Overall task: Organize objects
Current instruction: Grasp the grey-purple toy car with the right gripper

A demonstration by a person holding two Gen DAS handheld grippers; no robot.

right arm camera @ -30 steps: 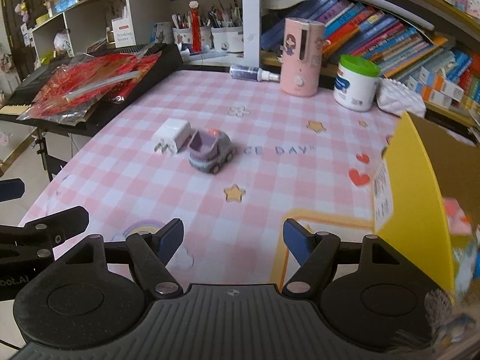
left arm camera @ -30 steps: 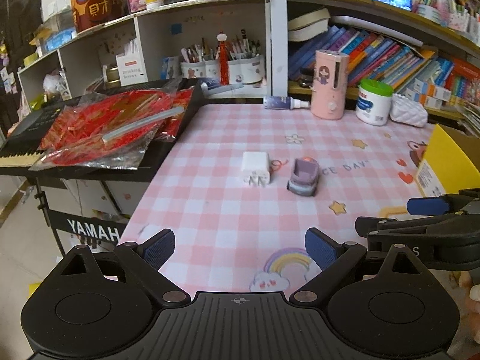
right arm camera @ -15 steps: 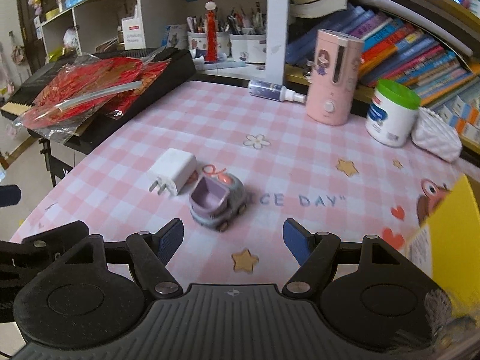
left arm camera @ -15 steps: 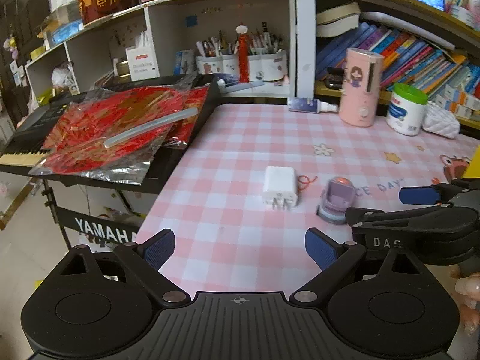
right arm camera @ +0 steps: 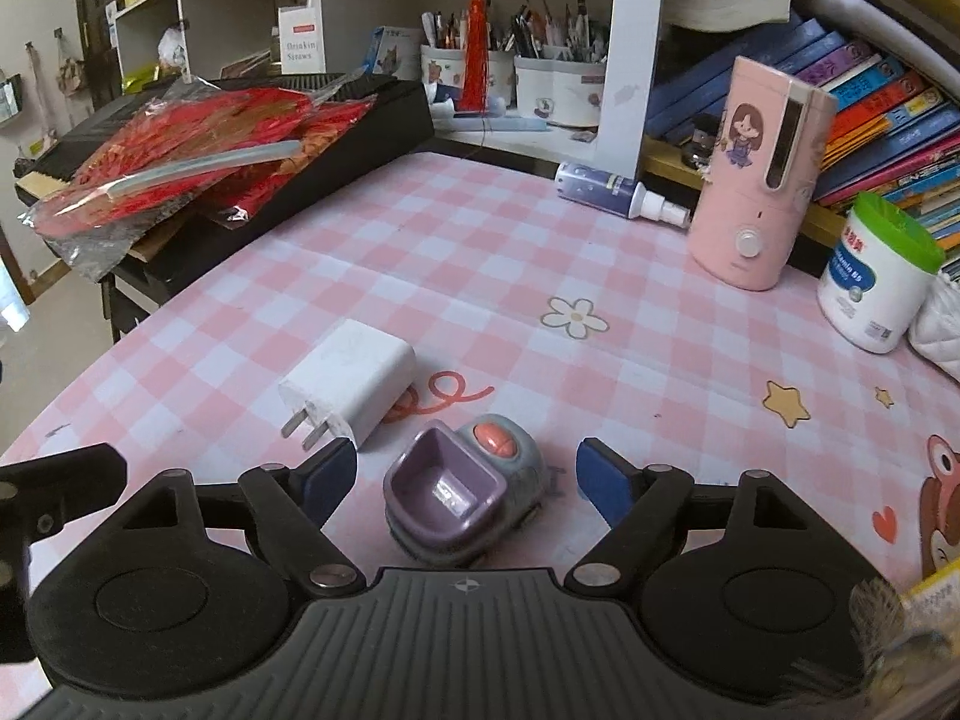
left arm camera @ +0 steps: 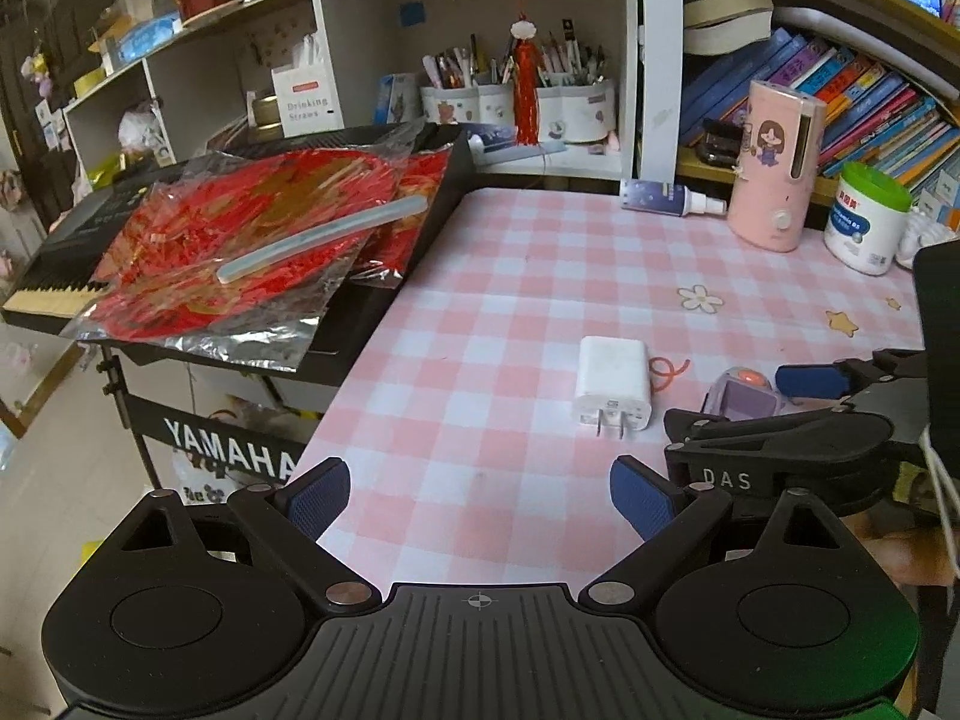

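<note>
Item: toy car (right arm camera: 465,492), on the bench (right arm camera: 510,276), at 4 o'clock of the charger (right arm camera: 351,381).

Right hand-held gripper (right arm camera: 465,480): tilted down, jaws just opening, straddling the car, not touching.

Left hand-held gripper (left arm camera: 480,498): apart, empty, angled down toward the charger.

Risk: left pad may knock the charger's prongs; car could roll.
</note>
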